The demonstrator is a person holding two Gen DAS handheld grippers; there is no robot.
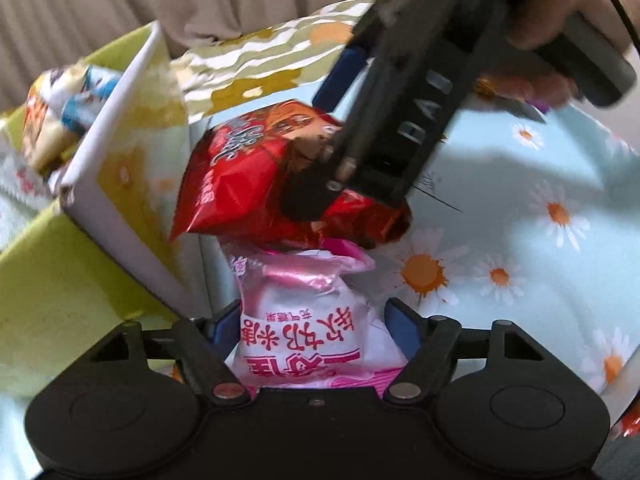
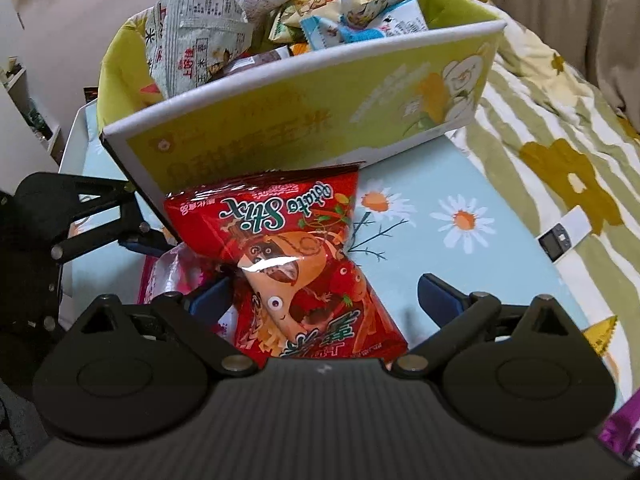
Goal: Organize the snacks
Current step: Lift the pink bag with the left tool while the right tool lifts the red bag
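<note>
The box is already heaped with snacks; beside it the left gripper straddles a pink packet — grip unclear — and the right gripper gapes around a red packet.

grippers: two, left gripper and right gripper
red snack bags: one, red Potato Stix bag
pink-and-white snack bags: one, pink bag
boxes: one, yellow-green box
packets inside box: at least five visible, packet pile, exact count unclear
purple wrappers: one, purple wrapper, at frame edge
yellow zigzag-edged wrappers: one, yellow wrapper
small white devices: one, white device
daisy-print cloths: one, daisy cloth
hands: one, hand
</note>
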